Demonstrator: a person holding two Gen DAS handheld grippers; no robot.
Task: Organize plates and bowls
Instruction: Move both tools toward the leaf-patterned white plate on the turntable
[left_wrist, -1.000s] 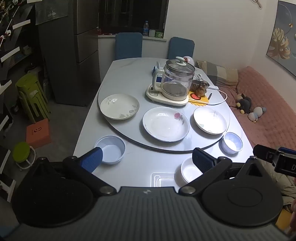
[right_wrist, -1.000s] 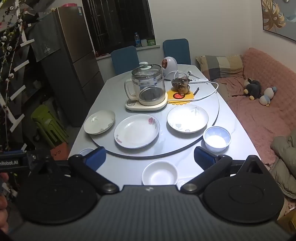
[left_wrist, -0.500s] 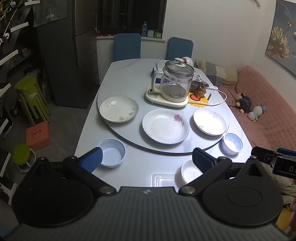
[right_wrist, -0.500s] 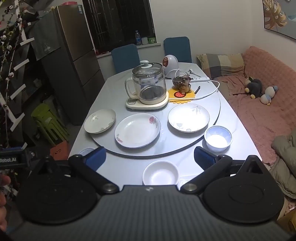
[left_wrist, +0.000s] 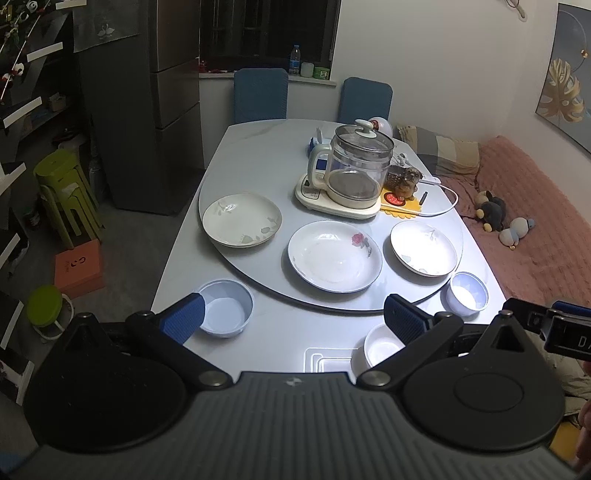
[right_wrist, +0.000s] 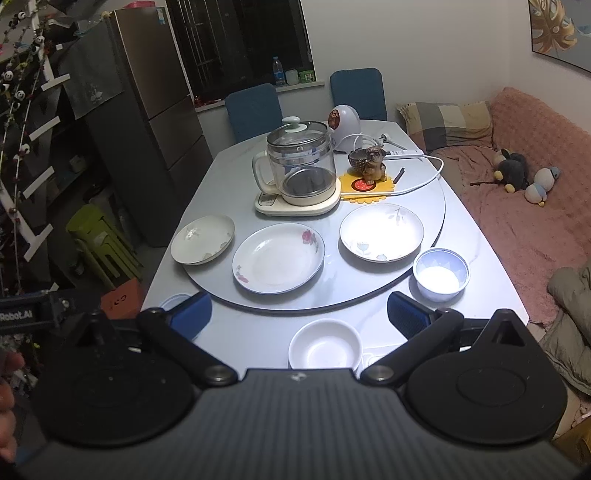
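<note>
- The room is dim, dark at the left edges.
- A bright pool of light falls on the near right of the table (right_wrist: 491, 280), with glare on one plate (right_wrist: 381, 232).
- Fisheye bending curves the fridge (right_wrist: 155, 122) and walls.
- Focus is sharp.

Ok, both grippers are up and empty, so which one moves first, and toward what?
Probably lower the open right gripper onto the small white bowl; it sits nearest, right between the fingers. The three plates on the turntable lie farther away, and the left gripper holds nothing.
</note>
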